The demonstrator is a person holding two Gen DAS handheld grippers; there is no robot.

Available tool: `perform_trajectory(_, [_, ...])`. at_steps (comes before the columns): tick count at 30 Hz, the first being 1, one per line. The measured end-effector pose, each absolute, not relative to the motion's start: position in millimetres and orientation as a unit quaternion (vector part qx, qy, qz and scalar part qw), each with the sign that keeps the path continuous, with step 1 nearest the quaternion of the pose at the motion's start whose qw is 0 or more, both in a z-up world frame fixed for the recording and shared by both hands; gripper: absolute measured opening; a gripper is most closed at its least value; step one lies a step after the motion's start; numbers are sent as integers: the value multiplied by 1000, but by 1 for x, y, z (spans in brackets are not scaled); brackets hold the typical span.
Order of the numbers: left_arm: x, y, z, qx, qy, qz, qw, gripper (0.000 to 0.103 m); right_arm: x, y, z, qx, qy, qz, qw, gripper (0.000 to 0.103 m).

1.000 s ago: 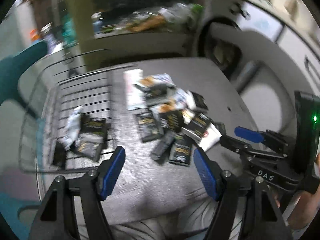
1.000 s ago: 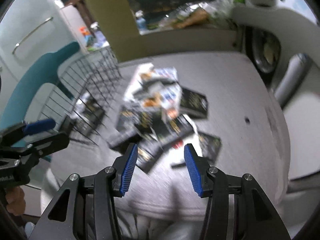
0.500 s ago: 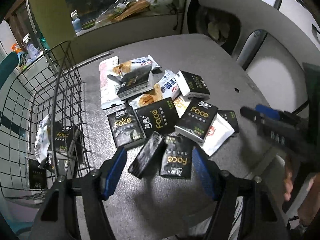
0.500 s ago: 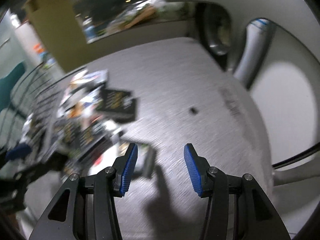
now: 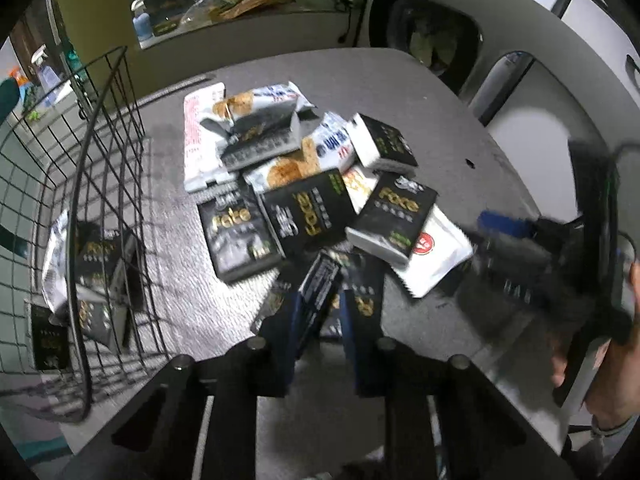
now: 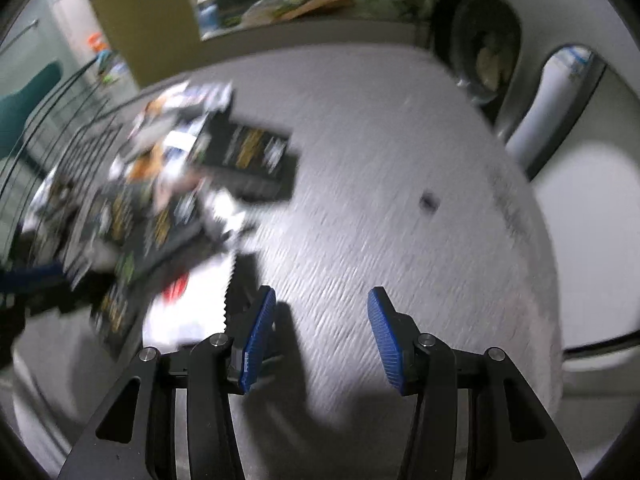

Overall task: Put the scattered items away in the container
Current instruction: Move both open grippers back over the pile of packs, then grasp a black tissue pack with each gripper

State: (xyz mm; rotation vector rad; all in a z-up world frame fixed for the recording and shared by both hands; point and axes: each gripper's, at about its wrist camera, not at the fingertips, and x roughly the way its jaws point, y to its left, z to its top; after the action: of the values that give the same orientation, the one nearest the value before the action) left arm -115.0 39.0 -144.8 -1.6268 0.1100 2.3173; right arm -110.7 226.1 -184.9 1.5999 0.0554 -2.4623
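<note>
A pile of black "Face" packets (image 5: 308, 216) and white snack packets (image 5: 260, 108) lies on the grey table (image 5: 400, 92). A black wire basket (image 5: 100, 184) stands at the left with several packets inside (image 5: 96, 264). My left gripper (image 5: 320, 320) has closed in on a narrow black packet (image 5: 320, 292) at the pile's near edge, its fingers on both sides of it. My right gripper (image 6: 316, 336) is open and empty over bare table, just right of a white packet (image 6: 188, 312); it also shows blurred in the left wrist view (image 5: 508, 232).
A white chair back (image 5: 520, 60) curves round the table's far and right side. A window ledge with bags and a bottle (image 5: 142, 24) runs behind. The table's right half (image 6: 400, 160) is bare with a small dark hole (image 6: 428, 202).
My left gripper moved forward into the pile and narrowed around the narrow black packet. My right gripper swung back left toward the pile, staying open.
</note>
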Motion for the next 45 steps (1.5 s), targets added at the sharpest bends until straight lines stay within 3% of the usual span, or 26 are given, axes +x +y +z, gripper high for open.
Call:
perform_trajectory(7, [-96,34,-146,-563,43,813,141,23,-76,223,-171,526,-22,-838,142,49])
perform_trajectory(12, [-100,32,-145,-556,43,819,134,60,-80,213,-158,513,-45,-844,151,49])
perform_trajectory(24, [-112,28,-152,-555,46,821,127,62,-105,197,-156,517,-145,-827,168,50])
perform_trajectory(27, [-113,29,-158,-560,50,817,126,62,-109,197,-154,521,-173,-819,168,55])
perform_trajectory(35, [-113,30,-161,-563,51,815,127,62,-118,182,-158,546,-173,-807,147,57])
perform_trajectory(36, [-114,30,-161,-563,51,815,127,62,-118,180,-160,550,-157,-809,138,55])
perform_trajectory(38, [-114,30,-162,-563,53,815,126,62,-117,183,-163,553,-146,-810,130,25])
perform_trajectory(40, [-115,30,-163,-563,54,815,128,62,-116,190,-165,558,-151,-806,127,10])
perform_trajectory(43, [-118,33,-168,-568,55,811,131,62,-112,200,-164,557,-149,-807,130,7])
perform_trajectory(44, [-119,34,-170,-572,54,807,134,57,-110,202,-164,556,-146,-808,130,7])
perform_trajectory(45, [-120,35,-173,-577,53,804,137,40,-108,204,-163,555,-144,-809,130,7])
